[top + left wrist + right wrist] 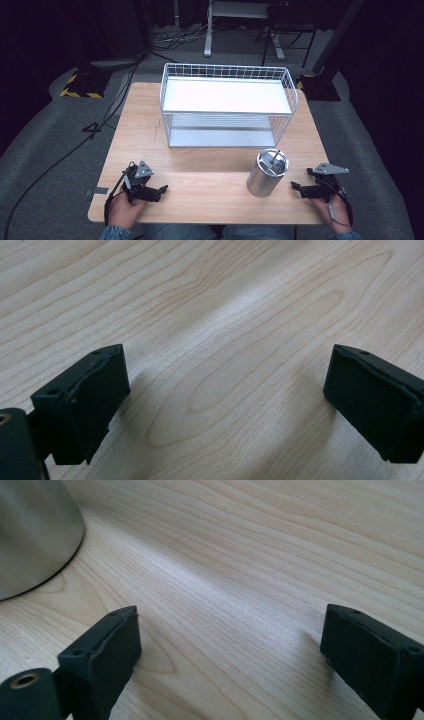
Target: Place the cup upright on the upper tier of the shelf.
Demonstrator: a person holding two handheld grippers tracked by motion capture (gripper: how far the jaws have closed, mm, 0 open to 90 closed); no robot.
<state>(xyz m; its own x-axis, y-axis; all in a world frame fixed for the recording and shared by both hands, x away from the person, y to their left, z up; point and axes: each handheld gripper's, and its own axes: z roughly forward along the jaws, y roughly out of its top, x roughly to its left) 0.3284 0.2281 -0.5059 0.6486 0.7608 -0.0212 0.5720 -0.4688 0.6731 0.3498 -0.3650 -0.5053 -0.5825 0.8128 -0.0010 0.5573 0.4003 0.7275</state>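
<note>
Steel canister [267,173], upright on the wooden desk [200,160], front right, before a white wire rack [227,104]. Left tool [159,192] and right tool [298,188], each hand-held low at the front edge, point inward; jaws wide apart, empty. Canister near the right tool.

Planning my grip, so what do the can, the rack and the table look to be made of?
The can looks like brushed metal, going by its dull silver sheen. The rack appears to be white-coated wire, with thin grid bars and flat pale shelves, probably metal. The table shows light wood grain; solid wood or laminate can't be told apart.
</note>
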